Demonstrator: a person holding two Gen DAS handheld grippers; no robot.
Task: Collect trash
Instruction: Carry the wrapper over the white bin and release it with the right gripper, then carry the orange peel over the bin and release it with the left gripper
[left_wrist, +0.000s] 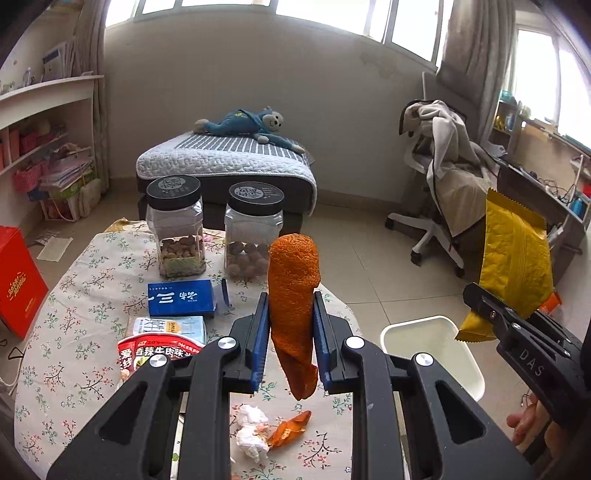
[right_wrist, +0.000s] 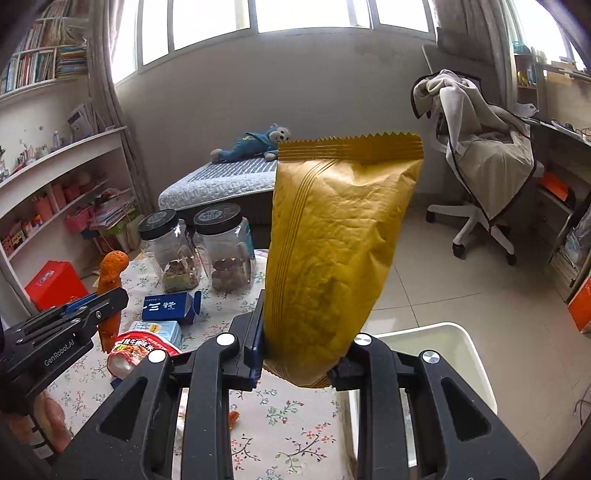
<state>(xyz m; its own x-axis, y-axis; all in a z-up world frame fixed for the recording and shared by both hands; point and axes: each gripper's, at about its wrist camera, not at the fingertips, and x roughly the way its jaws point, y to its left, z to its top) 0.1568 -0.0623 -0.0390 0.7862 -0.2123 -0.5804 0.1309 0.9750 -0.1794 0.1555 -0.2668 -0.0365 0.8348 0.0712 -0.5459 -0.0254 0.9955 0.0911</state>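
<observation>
My left gripper (left_wrist: 290, 317) is shut on a long piece of orange peel (left_wrist: 293, 291) and holds it upright above the floral table (left_wrist: 74, 369). It also shows in the right wrist view (right_wrist: 110, 280). My right gripper (right_wrist: 295, 332) is shut on a yellow snack wrapper (right_wrist: 332, 251), held upright above the white trash bin (right_wrist: 476, 354). The wrapper (left_wrist: 513, 266) and the bin (left_wrist: 469, 369) also show in the left wrist view, to the right of the table. A crumpled white tissue (left_wrist: 253, 432) and a small peel scrap (left_wrist: 290, 430) lie on the table under my left gripper.
Two black-lidded jars (left_wrist: 177, 229) (left_wrist: 253, 236), a blue box (left_wrist: 181, 297), a pale carton (left_wrist: 170, 328) and a red noodle packet (left_wrist: 155, 356) stand on the table. A red box (left_wrist: 18, 280), a bed (left_wrist: 225, 166) and an office chair (left_wrist: 443, 173) surround it.
</observation>
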